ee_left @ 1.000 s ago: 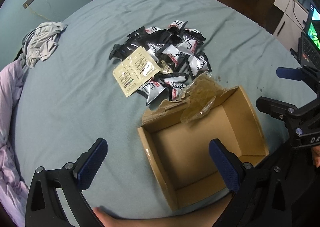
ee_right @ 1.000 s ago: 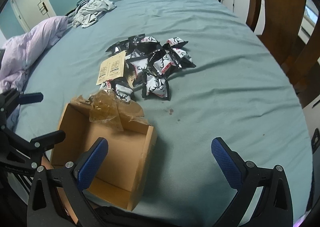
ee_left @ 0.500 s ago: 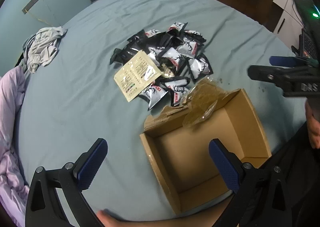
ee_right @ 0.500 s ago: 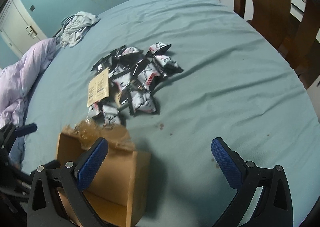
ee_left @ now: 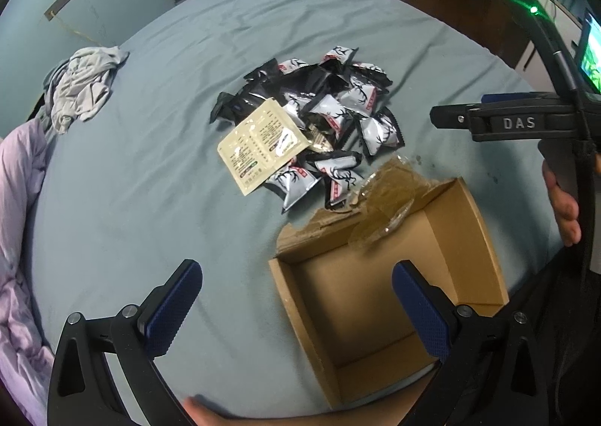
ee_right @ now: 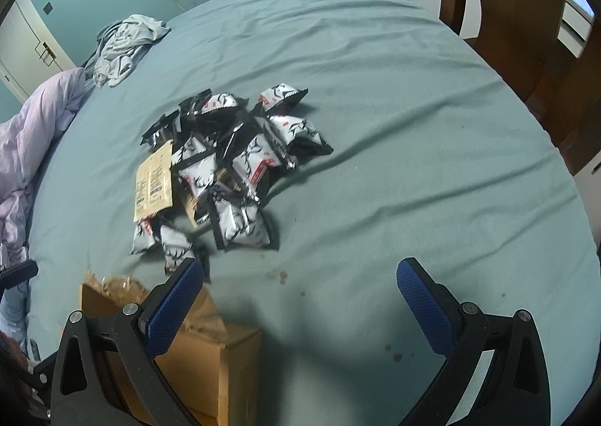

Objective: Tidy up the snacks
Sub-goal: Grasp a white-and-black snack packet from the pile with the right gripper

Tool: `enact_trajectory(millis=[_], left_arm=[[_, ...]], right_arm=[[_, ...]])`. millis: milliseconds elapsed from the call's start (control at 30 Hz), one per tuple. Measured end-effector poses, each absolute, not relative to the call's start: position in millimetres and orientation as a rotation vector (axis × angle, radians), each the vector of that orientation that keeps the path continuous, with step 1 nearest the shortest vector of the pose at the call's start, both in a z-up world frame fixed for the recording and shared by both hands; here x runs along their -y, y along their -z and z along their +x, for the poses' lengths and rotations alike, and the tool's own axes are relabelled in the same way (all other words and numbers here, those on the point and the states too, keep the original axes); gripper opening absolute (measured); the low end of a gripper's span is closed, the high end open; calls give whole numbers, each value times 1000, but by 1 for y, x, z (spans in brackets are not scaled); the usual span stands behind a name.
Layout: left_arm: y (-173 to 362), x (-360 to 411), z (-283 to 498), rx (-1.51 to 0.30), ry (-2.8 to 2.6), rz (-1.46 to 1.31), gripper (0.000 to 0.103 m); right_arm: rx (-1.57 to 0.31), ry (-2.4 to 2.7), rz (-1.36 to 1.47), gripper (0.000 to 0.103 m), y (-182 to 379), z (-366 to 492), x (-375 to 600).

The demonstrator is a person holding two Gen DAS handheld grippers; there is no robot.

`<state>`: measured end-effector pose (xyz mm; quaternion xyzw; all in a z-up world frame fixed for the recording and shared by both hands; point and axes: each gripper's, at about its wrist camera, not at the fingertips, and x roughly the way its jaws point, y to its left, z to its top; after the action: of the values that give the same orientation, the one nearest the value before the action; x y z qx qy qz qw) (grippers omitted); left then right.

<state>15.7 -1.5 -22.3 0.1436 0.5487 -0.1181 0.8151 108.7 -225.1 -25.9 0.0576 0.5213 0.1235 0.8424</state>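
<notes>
Legible text: "DAS" in pale capitals on the black side of the right gripper (ee_left: 456,117), left wrist view

Beige sachet (ee_left: 263,145) on top of the snack packets (ee_left: 330,118): printed in columns of small dark text with a green mark near one corner; characters too small to read. Same sachet in the right wrist view: print blurred, unreadable

Snack packets: black antler drawing and a red strip on the silver fronts; any lettering on the strips cannot be made out

Cardboard box (ee_left: 484,238): no readable print
</notes>
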Motion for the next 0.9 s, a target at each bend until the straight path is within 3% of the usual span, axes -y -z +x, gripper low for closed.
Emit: enact_trajectory(millis=[567, 767, 800, 900], left_arm=[[24, -26, 38, -1179, 204, 205, 103], [26, -33, 51, -1172, 194, 154, 103], [27, -34, 55, -1170, 190, 148, 103], [29, -41, 71, -1164, 186, 98, 103]], right_arm=[[-1257, -390, 3, 102, 81, 177, 173], [-1271, -408, -47, 51, 92, 180, 161], [-1265, -425, -52, 34, 92, 179, 159], [-1208, -416, -82, 34, 80, 171, 157]])
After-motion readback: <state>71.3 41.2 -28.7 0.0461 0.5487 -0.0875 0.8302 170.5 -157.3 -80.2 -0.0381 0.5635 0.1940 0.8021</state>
